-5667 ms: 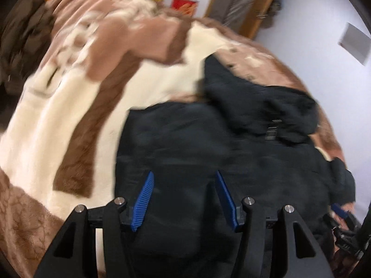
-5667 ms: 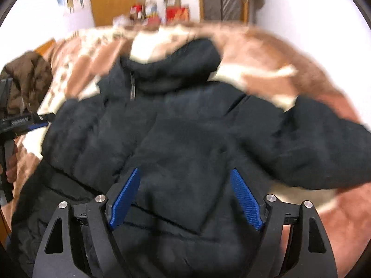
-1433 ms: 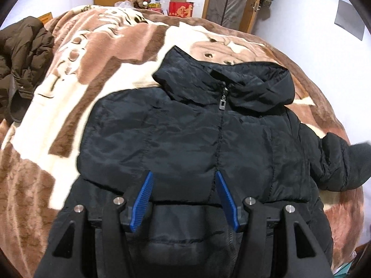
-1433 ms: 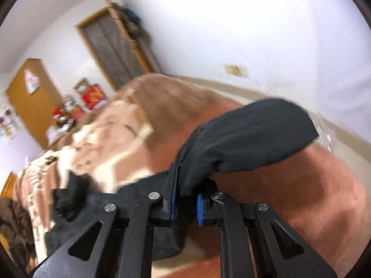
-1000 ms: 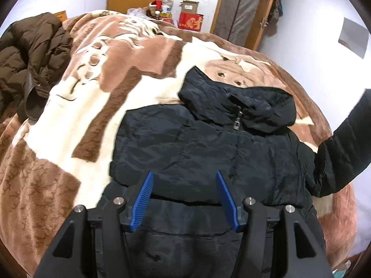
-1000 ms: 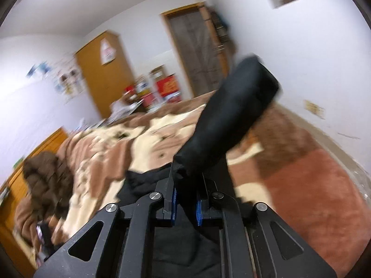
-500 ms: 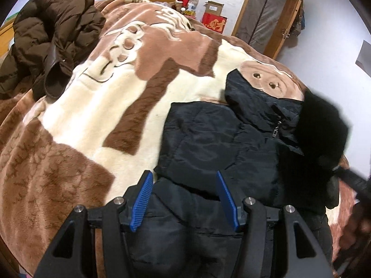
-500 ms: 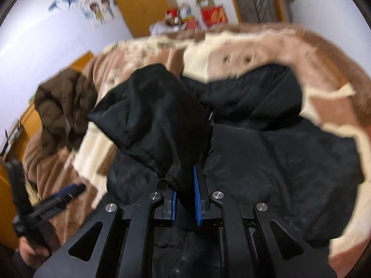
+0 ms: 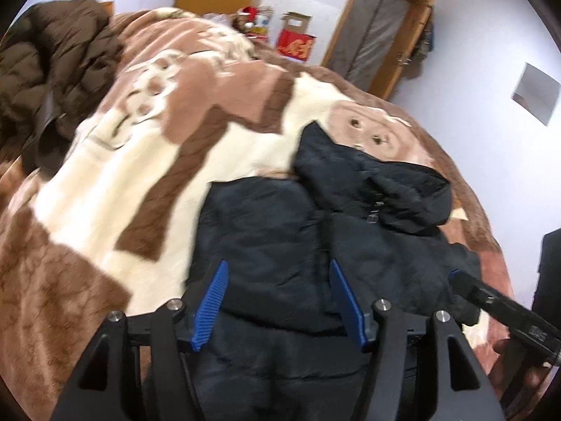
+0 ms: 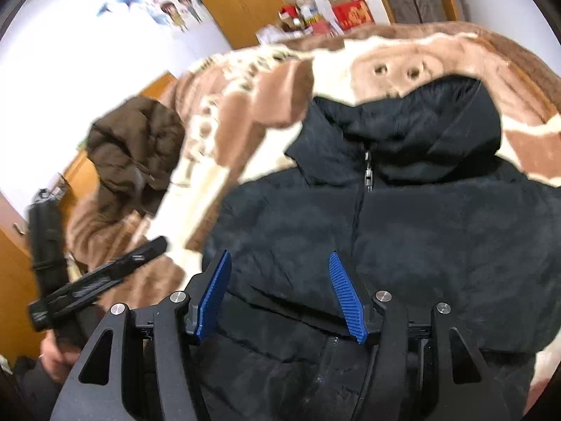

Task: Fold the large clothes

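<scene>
Across the brown-and-cream blanket (image 9: pixel 115 182) the black jacket (image 10: pixel 420 231) lies with its sleeve now folded over its chest, since the right gripper (image 10: pixel 280 294) has let go and, like the left gripper (image 9: pixel 278 301), gapes wide and empty, so the next fold can start.

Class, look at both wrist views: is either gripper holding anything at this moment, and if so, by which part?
Nothing is held. The left gripper and right gripper both hover with jaws open above the black padded hooded jacket.
</scene>
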A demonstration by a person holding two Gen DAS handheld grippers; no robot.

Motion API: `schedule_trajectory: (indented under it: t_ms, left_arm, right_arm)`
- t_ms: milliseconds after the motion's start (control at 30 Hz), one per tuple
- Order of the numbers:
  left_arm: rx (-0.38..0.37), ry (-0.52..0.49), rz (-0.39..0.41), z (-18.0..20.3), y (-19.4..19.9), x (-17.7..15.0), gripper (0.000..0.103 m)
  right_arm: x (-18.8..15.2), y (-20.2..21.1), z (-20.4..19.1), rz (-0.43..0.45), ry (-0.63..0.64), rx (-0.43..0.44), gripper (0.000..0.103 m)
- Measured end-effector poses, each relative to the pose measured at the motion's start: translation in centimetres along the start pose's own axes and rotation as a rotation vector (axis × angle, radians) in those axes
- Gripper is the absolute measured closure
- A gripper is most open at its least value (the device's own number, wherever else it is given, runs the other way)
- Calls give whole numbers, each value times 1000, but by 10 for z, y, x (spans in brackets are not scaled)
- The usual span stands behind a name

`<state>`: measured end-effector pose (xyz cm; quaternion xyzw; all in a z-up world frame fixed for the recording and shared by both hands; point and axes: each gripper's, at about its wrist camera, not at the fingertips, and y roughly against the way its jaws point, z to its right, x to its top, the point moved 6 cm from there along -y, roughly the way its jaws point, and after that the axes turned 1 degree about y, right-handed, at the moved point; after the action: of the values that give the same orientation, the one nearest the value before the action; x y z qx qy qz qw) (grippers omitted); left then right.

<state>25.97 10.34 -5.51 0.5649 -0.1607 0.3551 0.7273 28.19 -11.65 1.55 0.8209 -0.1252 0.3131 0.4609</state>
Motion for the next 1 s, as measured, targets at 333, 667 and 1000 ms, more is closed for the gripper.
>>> schedule_trajectory:
  t_ms: [333, 667, 1000]
  left_arm:
    - [-115, -181, -51, 96, -72, -8, 41]
    - [23, -158, -105, 55, -138, -51, 37]
    - [20, -109, -132, 54, -115, -33, 38]
  right_arm:
    - [-13, 70, 180, 79, -218, -454, 44]
    - [-38, -25, 215, -83, -143, -496, 48]
    - [-7, 14, 195, -34, -102, -511, 48]
